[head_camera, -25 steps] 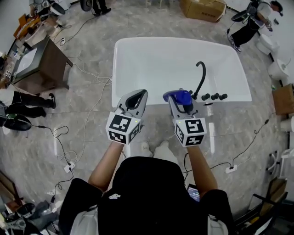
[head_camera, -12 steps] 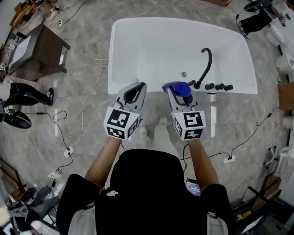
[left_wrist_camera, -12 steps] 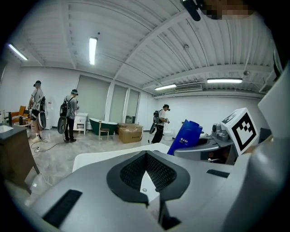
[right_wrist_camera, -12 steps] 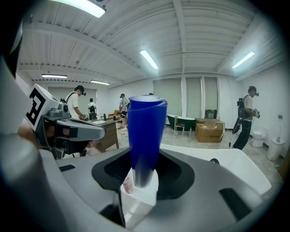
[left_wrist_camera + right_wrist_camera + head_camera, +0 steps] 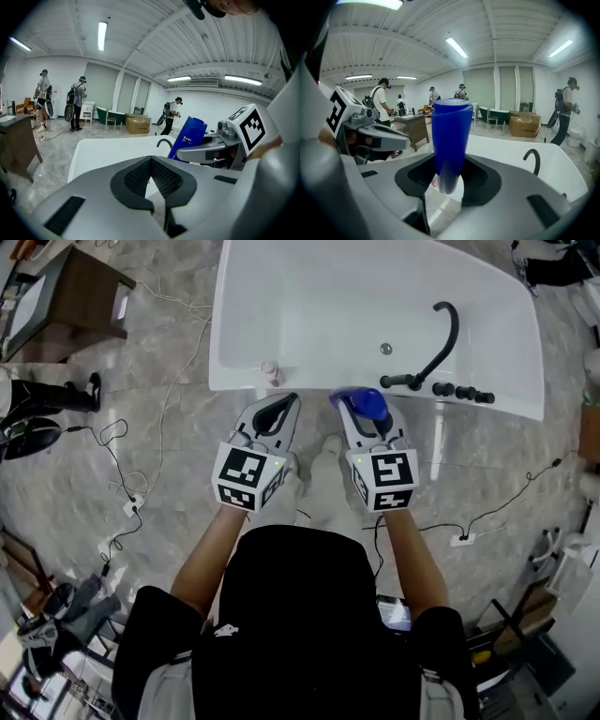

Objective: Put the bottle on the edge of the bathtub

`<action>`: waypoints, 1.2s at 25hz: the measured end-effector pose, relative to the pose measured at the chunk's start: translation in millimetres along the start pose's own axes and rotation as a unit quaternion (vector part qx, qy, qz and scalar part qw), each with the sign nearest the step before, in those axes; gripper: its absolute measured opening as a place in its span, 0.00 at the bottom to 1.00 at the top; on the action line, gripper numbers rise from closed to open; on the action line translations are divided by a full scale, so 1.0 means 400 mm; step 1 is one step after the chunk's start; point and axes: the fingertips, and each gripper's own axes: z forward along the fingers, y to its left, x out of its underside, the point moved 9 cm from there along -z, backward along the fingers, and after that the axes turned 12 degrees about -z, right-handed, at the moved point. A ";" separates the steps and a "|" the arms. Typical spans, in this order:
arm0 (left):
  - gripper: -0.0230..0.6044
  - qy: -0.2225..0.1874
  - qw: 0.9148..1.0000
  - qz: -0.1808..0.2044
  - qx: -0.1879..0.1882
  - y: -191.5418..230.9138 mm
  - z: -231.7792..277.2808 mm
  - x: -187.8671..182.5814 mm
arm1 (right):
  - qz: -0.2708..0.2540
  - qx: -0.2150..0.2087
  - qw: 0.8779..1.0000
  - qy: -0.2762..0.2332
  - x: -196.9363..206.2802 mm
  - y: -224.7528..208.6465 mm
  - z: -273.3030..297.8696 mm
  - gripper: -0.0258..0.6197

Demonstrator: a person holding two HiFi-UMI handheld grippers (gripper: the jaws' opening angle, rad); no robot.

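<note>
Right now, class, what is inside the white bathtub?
Only a small round drain shows inside the white bathtub; a curved black faucet overhangs it. Its far end is cropped.

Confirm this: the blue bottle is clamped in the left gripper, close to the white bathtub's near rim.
Not quite: the gripper is wrong. The blue bottle is clamped in the right gripper, close to the white bathtub's near rim. The right gripper view shows it standing between those jaws; the left gripper holds nothing.

Glossy blue plastic bottle (image 5: 449,140), smooth white bathtub (image 5: 319,306), polished stone floor (image 5: 169,456)
</note>
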 end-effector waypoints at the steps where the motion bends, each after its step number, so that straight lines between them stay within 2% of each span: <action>1: 0.05 0.005 1.000 -0.001 -0.001 -0.006 0.009 0.015 | 0.001 -0.004 1.000 0.004 0.018 -0.003 0.000 0.30; 8: 0.05 0.027 1.000 -0.008 -0.011 0.042 0.103 0.095 | -0.004 -0.033 0.999 0.038 0.141 -0.010 0.085 0.30; 17: 0.05 0.056 0.998 -0.034 -0.018 0.064 0.185 0.202 | 0.006 -0.050 0.996 0.070 0.271 -0.020 0.174 0.30; 30: 0.05 0.080 0.994 -0.041 -0.055 0.171 0.275 0.314 | -0.009 -0.079 0.992 0.102 0.426 -0.032 0.341 0.30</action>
